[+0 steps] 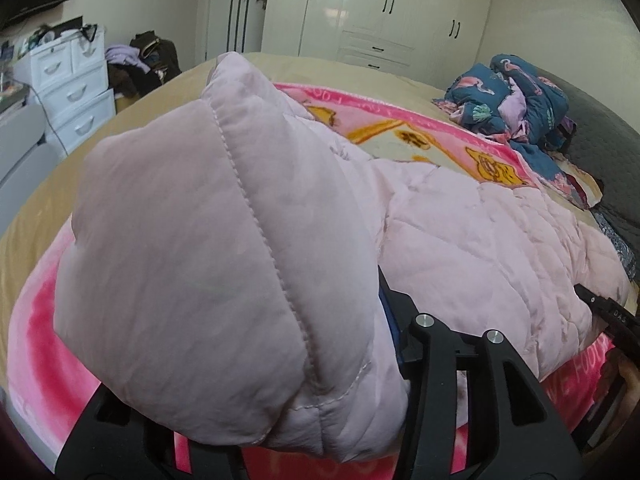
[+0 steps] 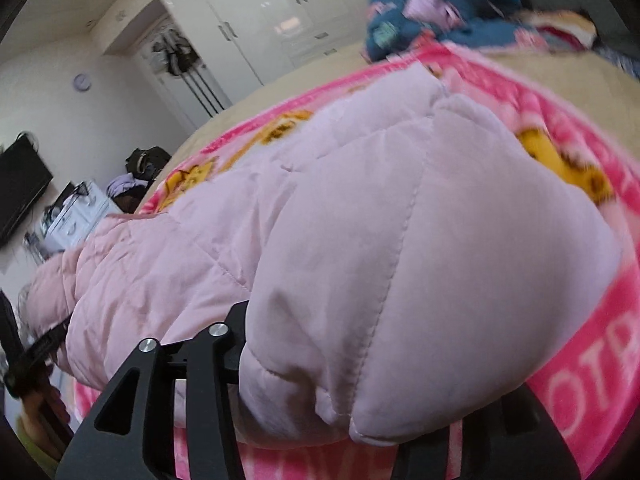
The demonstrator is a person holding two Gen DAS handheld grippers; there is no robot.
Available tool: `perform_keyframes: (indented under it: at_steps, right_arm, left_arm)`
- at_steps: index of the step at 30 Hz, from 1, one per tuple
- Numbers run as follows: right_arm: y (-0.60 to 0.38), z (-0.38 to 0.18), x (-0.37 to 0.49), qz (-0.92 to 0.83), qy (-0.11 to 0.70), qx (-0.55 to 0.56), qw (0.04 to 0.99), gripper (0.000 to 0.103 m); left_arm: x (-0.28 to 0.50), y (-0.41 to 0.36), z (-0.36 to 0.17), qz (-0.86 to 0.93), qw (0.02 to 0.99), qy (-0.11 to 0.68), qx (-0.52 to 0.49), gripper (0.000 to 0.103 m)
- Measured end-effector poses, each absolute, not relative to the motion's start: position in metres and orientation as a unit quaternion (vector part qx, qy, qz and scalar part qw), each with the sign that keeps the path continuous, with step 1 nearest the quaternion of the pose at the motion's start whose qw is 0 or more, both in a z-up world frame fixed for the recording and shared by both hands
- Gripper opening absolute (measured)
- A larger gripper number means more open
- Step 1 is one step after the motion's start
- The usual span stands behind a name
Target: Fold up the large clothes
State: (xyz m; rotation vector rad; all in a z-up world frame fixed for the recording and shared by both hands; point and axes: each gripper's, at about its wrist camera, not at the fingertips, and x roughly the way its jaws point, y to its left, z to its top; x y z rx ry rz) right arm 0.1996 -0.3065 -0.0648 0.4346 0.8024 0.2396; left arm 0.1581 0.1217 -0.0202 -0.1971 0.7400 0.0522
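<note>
A pale pink quilted jacket (image 1: 460, 232) lies across a pink cartoon blanket (image 1: 420, 120) on the bed (image 1: 280, 68), filling the centre of both views. Left gripper (image 1: 312, 360) at bottom of its frame – a thick padded fold of the jacket sits between its jaws and spills over the left one; can't tell whether the pads press on it. Right gripper (image 2: 360, 380) low in its frame, same story w/ another padded fold – grip can't be judged. Blue patterned bedding (image 1: 516, 96) is bunched at upper right, white wardrobe (image 1: 380, 8) along the top, white drawers (image 1: 72, 84) upper left.
</note>
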Motion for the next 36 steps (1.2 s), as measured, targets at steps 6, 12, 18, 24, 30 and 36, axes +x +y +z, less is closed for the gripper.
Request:
perform_keyframes:
  at_steps: [6, 12, 18, 24, 30, 36]
  right_arm:
    - [-0.317, -0.079, 0.204, 0.100, 0.421, 0.266, 0.861, 0.072]
    - [-0.318, -0.079, 0.196, 0.081, 0.434, 0.270, 0.856, 0.090]
    - [-0.329, -0.077, 0.176, 0.058, 0.434, 0.262, 0.860, 0.098]
    - [-0.340, -0.063, 0.151, 0.041, 0.421, 0.246, 0.872, 0.099]
    - [-0.343, -0.037, 0.118, 0.027, 0.382, 0.203, 0.901, 0.099]
    - [-0.330, -0.005, 0.088, 0.042, 0.340, 0.154, 0.927, 0.099]
  left_arm:
    - [0.155, 0.129, -0.035, 0.036, 0.922, 0.368, -0.115, 0.049]
    - [0.147, 0.141, -0.042, 0.039, 0.917, 0.372, -0.142, 0.060]
    - [0.134, 0.149, -0.043, 0.048, 0.912, 0.377, -0.157, 0.077]
    - [0.110, 0.154, -0.033, 0.065, 0.912, 0.377, -0.149, 0.094]
    - [0.079, 0.151, -0.014, 0.084, 0.921, 0.357, -0.130, 0.094]
    - [0.050, 0.144, 0.019, 0.083, 0.937, 0.314, -0.126, 0.094]
